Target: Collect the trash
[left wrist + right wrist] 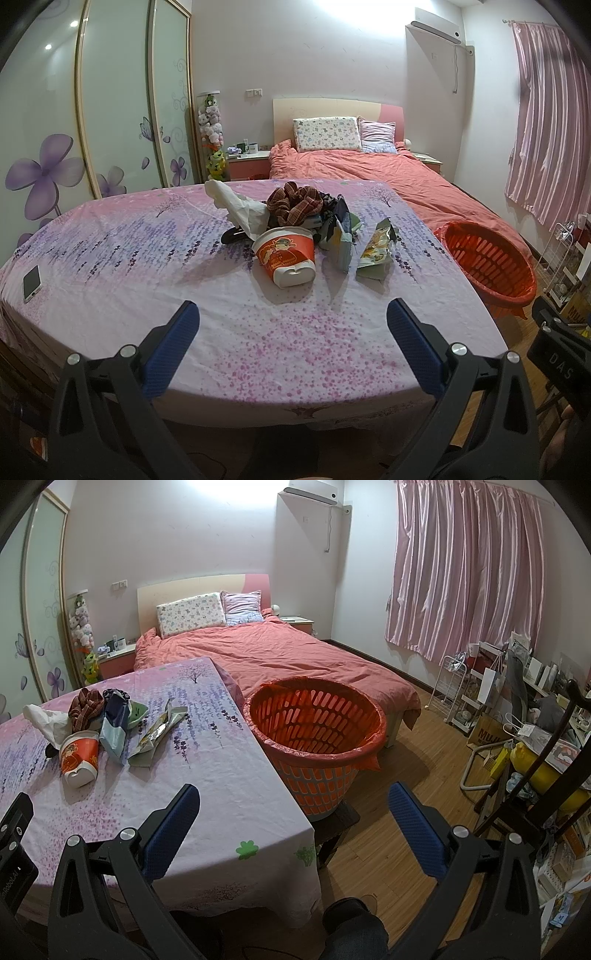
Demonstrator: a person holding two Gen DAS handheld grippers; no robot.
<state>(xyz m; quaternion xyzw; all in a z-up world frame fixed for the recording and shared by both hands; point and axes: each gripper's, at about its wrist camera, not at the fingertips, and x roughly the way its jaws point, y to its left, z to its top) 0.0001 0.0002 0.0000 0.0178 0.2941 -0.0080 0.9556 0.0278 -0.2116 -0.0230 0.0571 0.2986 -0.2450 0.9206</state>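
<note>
A red and white paper cup lies on its side on the table's pink floral cloth, among a white plastic bag, a blue-grey packet and a crumpled snack wrapper. An orange basket lined with a red bag stands beside the table's right edge. My left gripper is open and empty, near the table's front edge, short of the cup. My right gripper is open and empty, over the table's front right corner, in front of the basket. The cup and wrapper also show in the right wrist view.
A plaid cloth lies in the pile behind the cup. A phone lies at the table's left edge. A bed with a salmon cover is behind the table. Shelves and clutter fill the right side over wooden floor.
</note>
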